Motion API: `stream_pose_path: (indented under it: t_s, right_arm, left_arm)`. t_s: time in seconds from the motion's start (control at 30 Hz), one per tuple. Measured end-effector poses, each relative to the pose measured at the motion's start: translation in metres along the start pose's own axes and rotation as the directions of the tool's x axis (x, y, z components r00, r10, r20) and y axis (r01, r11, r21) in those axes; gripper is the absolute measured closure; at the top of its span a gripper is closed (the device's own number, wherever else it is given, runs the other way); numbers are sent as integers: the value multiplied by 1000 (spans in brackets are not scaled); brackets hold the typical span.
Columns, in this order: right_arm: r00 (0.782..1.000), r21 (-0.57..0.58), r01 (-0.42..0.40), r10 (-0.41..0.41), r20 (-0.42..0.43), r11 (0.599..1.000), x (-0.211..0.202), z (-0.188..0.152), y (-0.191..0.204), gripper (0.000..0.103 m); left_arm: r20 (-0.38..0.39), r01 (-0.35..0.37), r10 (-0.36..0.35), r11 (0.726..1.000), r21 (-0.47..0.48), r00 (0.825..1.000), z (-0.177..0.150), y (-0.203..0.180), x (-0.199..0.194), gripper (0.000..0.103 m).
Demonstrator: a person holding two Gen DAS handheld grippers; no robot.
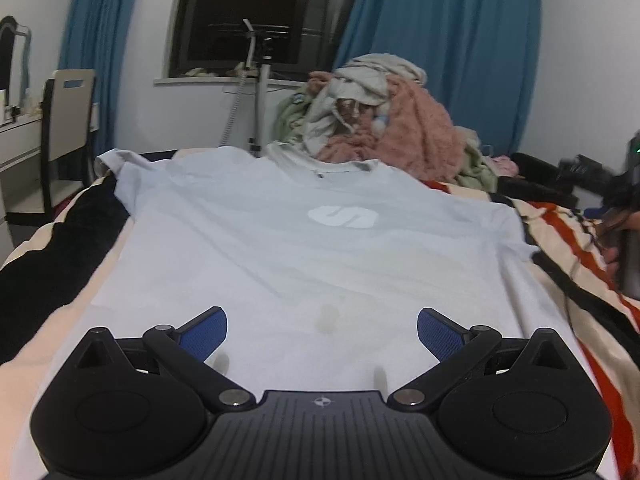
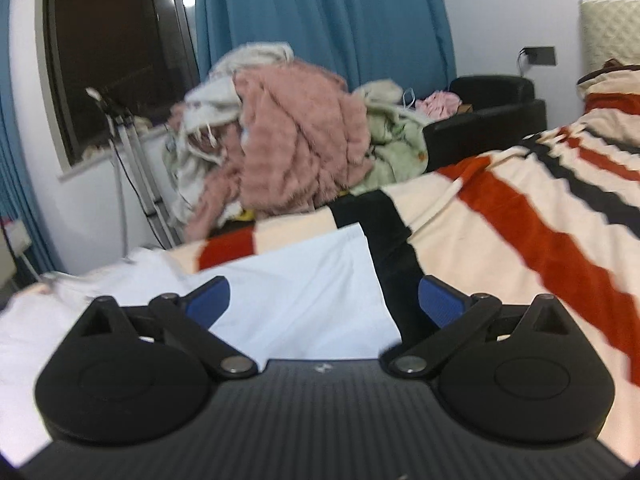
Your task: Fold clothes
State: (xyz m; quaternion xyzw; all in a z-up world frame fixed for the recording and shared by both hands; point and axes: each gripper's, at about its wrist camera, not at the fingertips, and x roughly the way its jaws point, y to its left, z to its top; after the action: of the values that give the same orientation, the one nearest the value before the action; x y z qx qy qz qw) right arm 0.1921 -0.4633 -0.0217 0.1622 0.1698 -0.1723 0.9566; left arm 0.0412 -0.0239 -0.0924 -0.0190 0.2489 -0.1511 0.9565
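A: On the bed, I have the T-shirt (image 1: 304, 248) spread flat over the striped blanket (image 1: 576, 256), front up. Its long axis runs straight away from my left claw (image 1: 322, 332), hem nearest me, collar at the far end toward the window (image 1: 256, 12).

B: And the claws?

A: Left claw is wide open above the hem, nothing between its blue pads (image 1: 208, 334). Right claw (image 2: 324, 302) is wide open too, empty, over one edge of the shirt (image 2: 304, 292) beside a black stripe of the blanket (image 2: 500, 216).

B: What does one camera give you that the other doesn't?

A: The left view shows the whole shirt, both sleeves and the white logo (image 1: 343, 216). The right view, rather blurred, shows only that edge, plus a black armchair (image 2: 492, 112) and a headboard (image 2: 610, 32).

B: Around it?

A: Left to right: a desk (image 1: 16, 140) and chair (image 1: 66, 128), a stand (image 1: 260, 92) under the window, then a heap of laundry (image 1: 384, 120) past the collar, before blue curtains (image 1: 452, 48). Nothing lies on the shirt.
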Motion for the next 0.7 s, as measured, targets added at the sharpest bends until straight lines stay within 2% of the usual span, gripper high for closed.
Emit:
stream_pose_path:
  t_s: [0.13,0.23,0.3,0.33,0.43,0.47,0.5,0.57,0.63,0.7]
  right_arm:
    - [999,33,-50,49,23,998,-106,2,15,1]
    - [986,47,-151,147,74,987,-184,-15,26,0]
    - [969,50,-242,238,69,969,-215,-30,27,0]
    - [967,68,-253,250,45,965,-225,-39,27,0]
    - [960,103,-280,281,6,955,-250,-68,23,0]
    - [960,103,-278,279,1,955,-255,-76,22,0]
    - [963,107,-269,270,5,957,-261,-80,20,0]
    - [963,125,-269,265,46,955,-274,-79,14,0]
    - [959,129,-278,267,98,952,-286,-75,9,0]
    - [955,122,-276,258,144,953,-297,-75,3,0]
  left_arm:
    - [3,28,-29,999,45,1000,-3,-12,-19,5]
    - [5,80,-81,994,73,997,-10,-19,-31,7]
    - [-12,114,-113,990,86,994,-13,-24,-34,10]
    - [-20,130,-129,987,92,991,-15,-26,-36,12]
    - [-30,193,-191,975,109,981,-21,-35,-44,30]
    - [-31,230,-228,966,121,973,-24,-39,-47,46]
    - [-38,276,-273,951,138,961,-27,-44,-51,51]
    - [-54,358,-354,919,163,934,-33,-56,-57,52]
    - [-80,436,-429,880,191,900,-41,-72,-63,57]
    - [-113,499,-486,839,219,867,-50,-92,-67,57]
